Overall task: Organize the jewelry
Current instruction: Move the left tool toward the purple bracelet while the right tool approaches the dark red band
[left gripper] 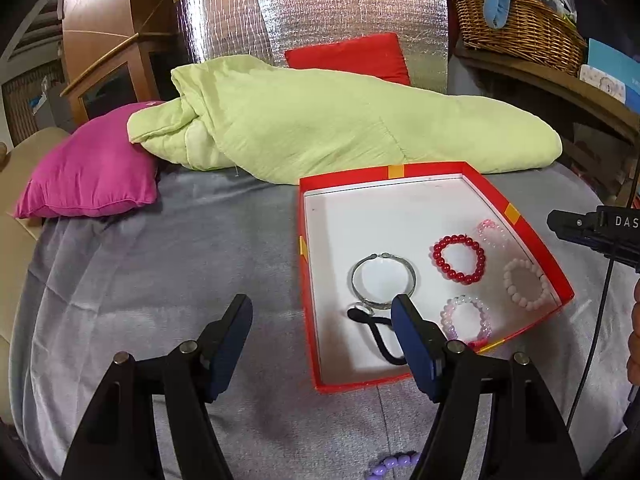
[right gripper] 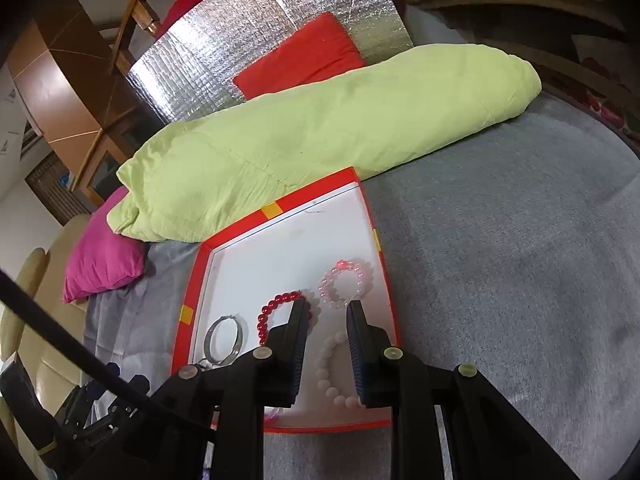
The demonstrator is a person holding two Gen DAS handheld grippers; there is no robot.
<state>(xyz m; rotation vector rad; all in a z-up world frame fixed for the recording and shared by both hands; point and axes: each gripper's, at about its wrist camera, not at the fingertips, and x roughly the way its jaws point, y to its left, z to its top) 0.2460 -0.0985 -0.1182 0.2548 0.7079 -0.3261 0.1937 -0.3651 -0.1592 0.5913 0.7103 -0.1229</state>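
A purple bead bracelet [left gripper: 394, 465] lies on the grey blanket [left gripper: 160, 280], just outside the red box [left gripper: 436, 170]. Both the left gripper [left gripper: 322, 316] and the right gripper [right gripper: 328, 312] hover above that box, jaws apart and empty.

The box [left gripper: 536, 240] looks like glossy red card, matt white inside. At its 8 o'clock lies a shiny metal bangle [left gripper: 383, 282]; glossy red beads [left gripper: 459, 259] at 3 o'clock. Grey bedcover [left gripper: 160, 280]: soft matt cloth.

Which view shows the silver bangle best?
Left wrist: the silver bangle lies whole and unobstructed on the white floor of the red box. In the right wrist view it sits small, partly cut off by the right gripper.
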